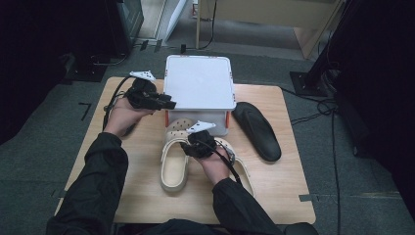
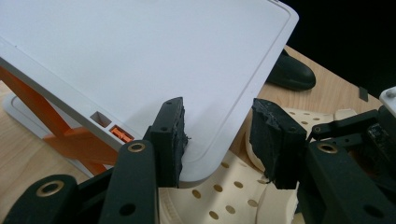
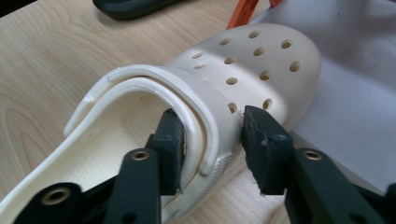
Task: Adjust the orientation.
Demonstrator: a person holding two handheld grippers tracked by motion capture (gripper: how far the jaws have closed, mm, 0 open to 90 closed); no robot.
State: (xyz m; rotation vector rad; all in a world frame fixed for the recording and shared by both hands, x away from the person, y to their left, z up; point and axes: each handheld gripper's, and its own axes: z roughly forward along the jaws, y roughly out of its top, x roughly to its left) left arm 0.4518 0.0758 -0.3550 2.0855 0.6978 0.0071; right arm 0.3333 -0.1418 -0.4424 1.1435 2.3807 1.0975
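Straddling a cream clog [image 3: 219, 88] with the right tool [image 3: 212, 140] on the desk [image 1: 274, 191].
Jaws around its side wall and strap, grip unclear; left tool [image 2: 217, 135] level, spread around the white box lid's [image 2: 140, 60] corner.

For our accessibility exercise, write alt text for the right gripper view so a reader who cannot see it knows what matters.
Two black gripper fingers straddle the side wall and strap of a cream perforated clog lying on a wooden table, one finger inside the shoe and one outside. A white box is beside the toe, and a dark insole lies farther back.
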